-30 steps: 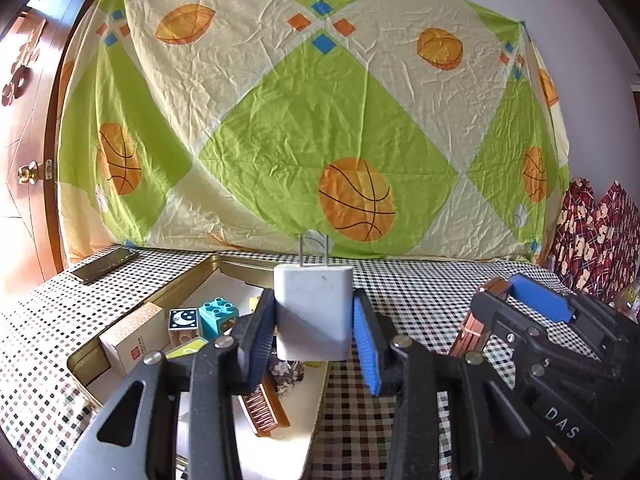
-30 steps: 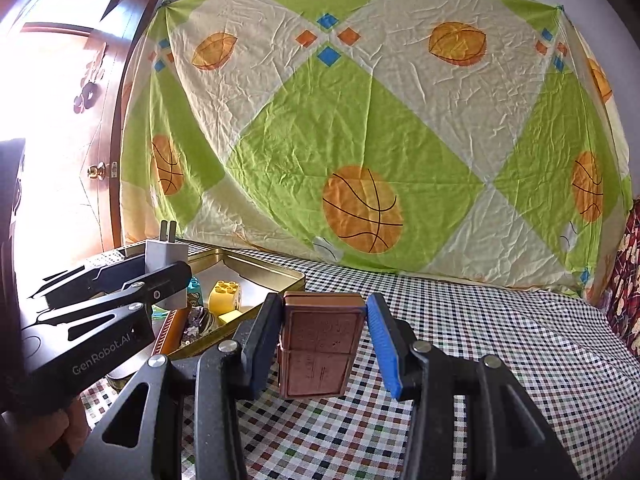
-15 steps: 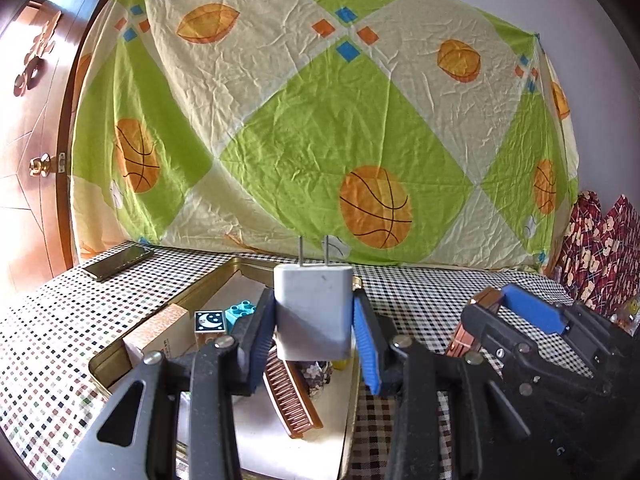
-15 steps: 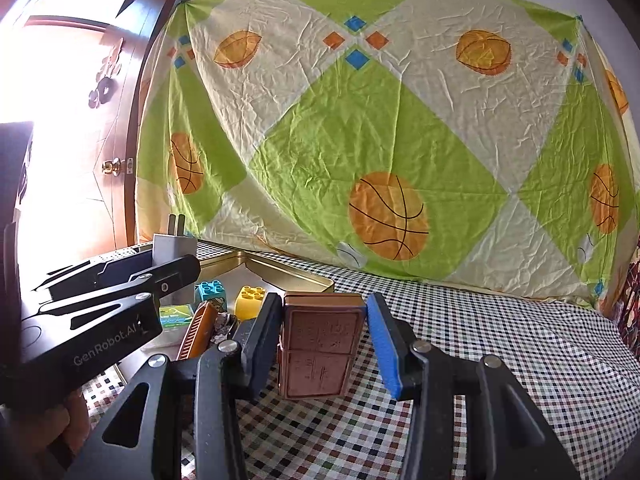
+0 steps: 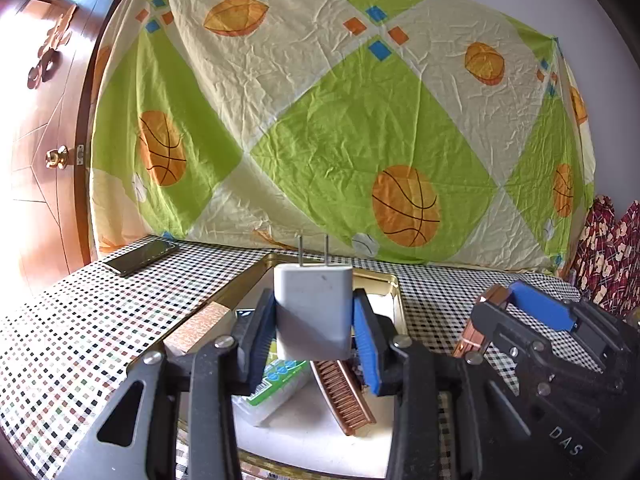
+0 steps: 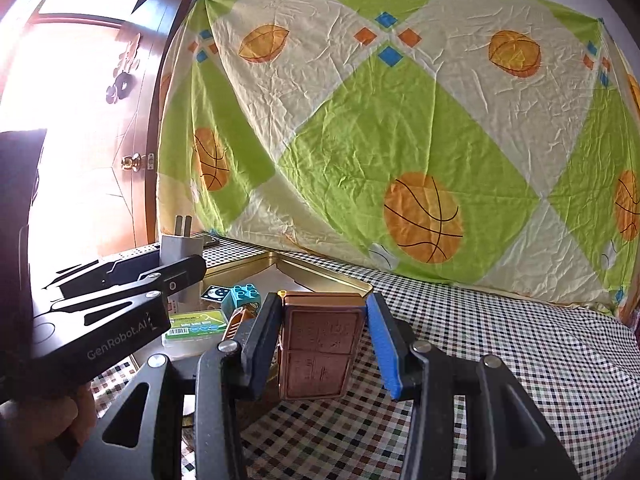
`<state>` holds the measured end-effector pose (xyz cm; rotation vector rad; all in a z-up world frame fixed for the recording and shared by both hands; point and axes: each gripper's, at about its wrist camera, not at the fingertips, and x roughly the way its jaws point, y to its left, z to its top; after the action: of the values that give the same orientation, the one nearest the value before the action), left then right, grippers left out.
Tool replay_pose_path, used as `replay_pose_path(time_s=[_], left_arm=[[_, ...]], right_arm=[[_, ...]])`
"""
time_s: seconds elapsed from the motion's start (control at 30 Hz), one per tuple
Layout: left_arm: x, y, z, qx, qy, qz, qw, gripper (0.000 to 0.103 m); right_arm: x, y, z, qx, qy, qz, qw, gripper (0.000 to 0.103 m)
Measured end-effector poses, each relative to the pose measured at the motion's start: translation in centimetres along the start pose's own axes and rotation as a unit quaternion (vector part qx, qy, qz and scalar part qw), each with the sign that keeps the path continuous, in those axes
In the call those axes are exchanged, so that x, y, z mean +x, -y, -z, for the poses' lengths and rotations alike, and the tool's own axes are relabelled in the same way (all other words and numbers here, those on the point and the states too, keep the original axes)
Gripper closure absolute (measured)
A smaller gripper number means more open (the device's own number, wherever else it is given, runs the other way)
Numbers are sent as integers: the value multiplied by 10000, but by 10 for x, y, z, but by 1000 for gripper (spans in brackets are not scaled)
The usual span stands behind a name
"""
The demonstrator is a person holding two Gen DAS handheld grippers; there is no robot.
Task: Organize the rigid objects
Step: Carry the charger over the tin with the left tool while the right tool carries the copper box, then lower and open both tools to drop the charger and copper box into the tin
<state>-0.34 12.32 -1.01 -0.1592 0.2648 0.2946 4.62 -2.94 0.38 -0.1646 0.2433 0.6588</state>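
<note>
Both hands have slid over the tin point(image 5: 384, 280): left gripper point(image 5: 314, 326) pinching the charger point(image 5: 314, 312), right gripper point(image 6: 322, 346) clamping the brown case point(image 6: 320, 350), ready to drop in.

A basketball-print sheet point(image 5: 340, 128) hangs beside a sunlit wooden door point(image 5: 40, 140).

comb point(image 5: 340, 394) in tin point(image 5: 394, 300), tin on table point(image 5: 80, 320), phone point(image 5: 141, 257) behind-left
</note>
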Motion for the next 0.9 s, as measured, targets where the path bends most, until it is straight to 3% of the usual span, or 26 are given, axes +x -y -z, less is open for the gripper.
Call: replay_pose_path(time_s=[0.57, 0.9], left_arm=[[20, -27, -5, 119, -462, -418, 9980, 66], [48, -32, -5, 256, -991, -301, 9943, 66]], right_arm=[[39, -22, -26, 28, -447, -497, 9978, 56], [84, -29, -36, -39, -989, -581, 9934, 56]])
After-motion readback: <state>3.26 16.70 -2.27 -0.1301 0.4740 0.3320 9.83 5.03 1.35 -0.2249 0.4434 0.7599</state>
